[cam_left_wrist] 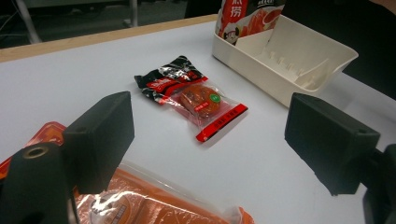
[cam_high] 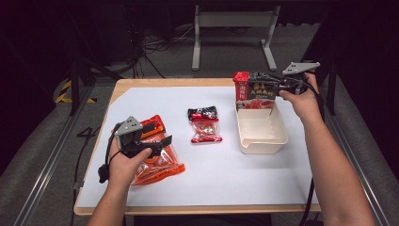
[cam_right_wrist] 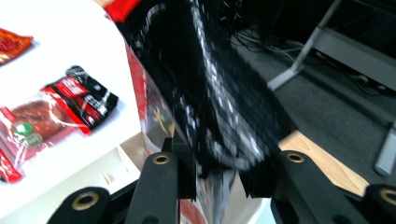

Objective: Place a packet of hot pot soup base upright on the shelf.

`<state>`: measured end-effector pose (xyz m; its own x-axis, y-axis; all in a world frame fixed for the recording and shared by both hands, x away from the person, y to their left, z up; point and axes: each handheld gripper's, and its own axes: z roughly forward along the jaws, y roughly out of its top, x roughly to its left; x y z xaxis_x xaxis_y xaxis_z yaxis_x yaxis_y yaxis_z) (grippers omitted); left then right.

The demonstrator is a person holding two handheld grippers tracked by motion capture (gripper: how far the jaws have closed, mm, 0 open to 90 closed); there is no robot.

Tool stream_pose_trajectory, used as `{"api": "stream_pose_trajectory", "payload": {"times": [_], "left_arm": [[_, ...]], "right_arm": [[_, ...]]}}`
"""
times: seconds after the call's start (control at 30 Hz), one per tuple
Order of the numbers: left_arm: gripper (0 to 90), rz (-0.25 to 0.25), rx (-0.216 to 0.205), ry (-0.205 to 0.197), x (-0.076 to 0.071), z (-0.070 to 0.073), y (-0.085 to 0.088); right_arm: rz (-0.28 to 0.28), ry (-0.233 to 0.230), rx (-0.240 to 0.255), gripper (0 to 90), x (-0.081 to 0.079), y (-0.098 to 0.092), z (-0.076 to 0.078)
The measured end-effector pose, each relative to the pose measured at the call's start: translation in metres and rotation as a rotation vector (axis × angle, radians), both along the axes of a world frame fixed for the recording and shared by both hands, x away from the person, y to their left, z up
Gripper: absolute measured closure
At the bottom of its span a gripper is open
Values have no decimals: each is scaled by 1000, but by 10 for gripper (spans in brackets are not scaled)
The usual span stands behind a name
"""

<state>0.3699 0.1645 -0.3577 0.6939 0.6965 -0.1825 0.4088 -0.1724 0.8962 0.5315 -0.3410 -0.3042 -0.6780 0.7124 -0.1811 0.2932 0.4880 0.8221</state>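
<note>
High view showed the right gripper (cam_high: 275,87) with its jaws clamped on the upright red-and-black packet (cam_high: 254,92), bottom edge inside the cream bin (cam_high: 261,141) at its far end. Left gripper (cam_high: 155,141) hung open over the orange packet (cam_high: 160,165) on the table (cam_high: 221,174). Released so upright, the packet might tip over the bin's far wall
</note>
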Motion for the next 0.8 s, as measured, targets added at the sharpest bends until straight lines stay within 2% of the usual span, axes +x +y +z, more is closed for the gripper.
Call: {"api": "stream_pose_trajectory", "payload": {"times": [0.17, 0.27, 0.37, 0.43, 0.5, 0.7, 0.8], "left_arm": [[168, -2, 3, 6, 1, 0, 0], [167, 2, 2, 7, 1, -1, 1], [167, 2, 1, 11, 2, -2, 0], [168, 1, -1, 9, 2, -1, 0], [167, -1, 0, 6, 2, -1, 0], [168, -3, -5, 11, 3, -1, -1], [168, -2, -1, 12, 4, -1, 0]], "right_arm": [[-25, 24, 19, 720, -1, -7, -3], [-33, 26, 10, 757, -2, -7, -3], [-64, 32, -18, 784, -3, -8, -5], [-77, 41, 10, 787, -3, -12, -8], [-79, 40, 30, 787, -4, -13, -10], [-85, 34, 15, 767, -5, -11, -8], [-82, 34, 27, 725, -6, -12, -8]]}}
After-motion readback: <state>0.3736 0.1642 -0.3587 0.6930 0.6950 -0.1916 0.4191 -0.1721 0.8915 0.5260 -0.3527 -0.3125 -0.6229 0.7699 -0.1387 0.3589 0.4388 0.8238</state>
